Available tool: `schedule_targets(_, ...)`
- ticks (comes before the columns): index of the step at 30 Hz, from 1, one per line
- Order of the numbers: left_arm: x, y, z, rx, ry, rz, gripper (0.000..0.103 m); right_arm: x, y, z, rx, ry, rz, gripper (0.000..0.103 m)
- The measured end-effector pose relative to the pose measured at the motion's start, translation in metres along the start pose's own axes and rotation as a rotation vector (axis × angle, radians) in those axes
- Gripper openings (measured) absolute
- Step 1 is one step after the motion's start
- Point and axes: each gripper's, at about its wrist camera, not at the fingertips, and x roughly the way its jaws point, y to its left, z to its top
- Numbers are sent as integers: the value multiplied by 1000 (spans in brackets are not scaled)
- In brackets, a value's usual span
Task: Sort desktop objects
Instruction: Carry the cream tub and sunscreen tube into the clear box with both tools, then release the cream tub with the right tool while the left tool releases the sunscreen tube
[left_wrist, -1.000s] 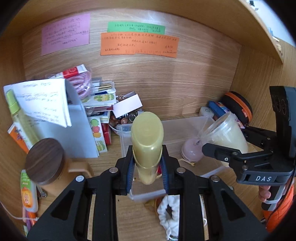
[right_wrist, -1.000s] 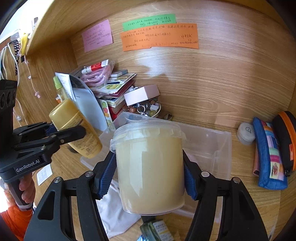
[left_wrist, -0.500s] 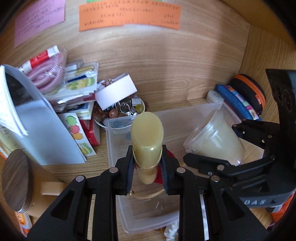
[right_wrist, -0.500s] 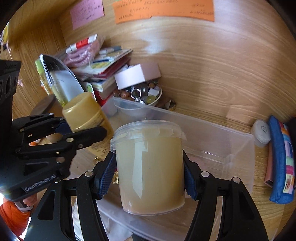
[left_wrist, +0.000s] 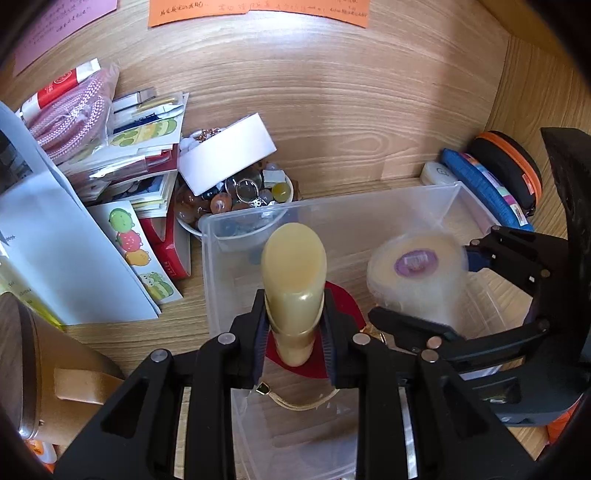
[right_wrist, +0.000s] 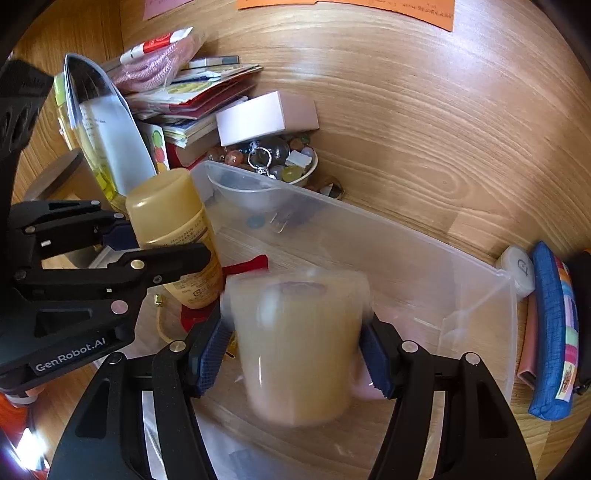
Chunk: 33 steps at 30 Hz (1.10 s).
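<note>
A clear plastic bin (left_wrist: 332, 210) stands on the wooden desk. My left gripper (left_wrist: 293, 314) is shut on a yellow bottle (left_wrist: 293, 266), held over the bin's left half, above a red item (left_wrist: 343, 299) lying inside. The right wrist view shows that bottle (right_wrist: 173, 229) and the left gripper (right_wrist: 162, 243) at the left. My right gripper (right_wrist: 293, 356) is shut on a cream tub with a clear lid (right_wrist: 299, 339), blurred, low inside the bin (right_wrist: 406, 236). In the left wrist view the tub (left_wrist: 413, 273) and the right gripper (left_wrist: 424, 284) sit in the bin's right half.
A bowl of beads and trinkets (left_wrist: 236, 199) with a white box (left_wrist: 225, 155) on it touches the bin's far left corner. Booklets (left_wrist: 140, 147) and a paper sheet (left_wrist: 55, 251) crowd the left. A wood-lidded cup (left_wrist: 44, 387) stands near left. Pencil cases (left_wrist: 484, 184) line the right wall.
Both grippers came down and forward over the bin with their loads. The tub has sunk inside the bin walls and the bottle hangs lower over the red item.
</note>
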Motion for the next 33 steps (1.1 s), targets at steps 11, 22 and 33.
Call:
schedule_targets(11, 6, -7, -1, 27, -18, 26, 27, -12, 4, -4, -55, -63, -52, 67)
schedule_targets(22, -3, -6, -8, 46, -35, 25, 45, -23, -11, -2, 1, -105, -22, 82)
schedule_targets(33, -16, -2, -4, 3, -40, -35, 68, -51, -12, -2, -45, -135, -48, 82)
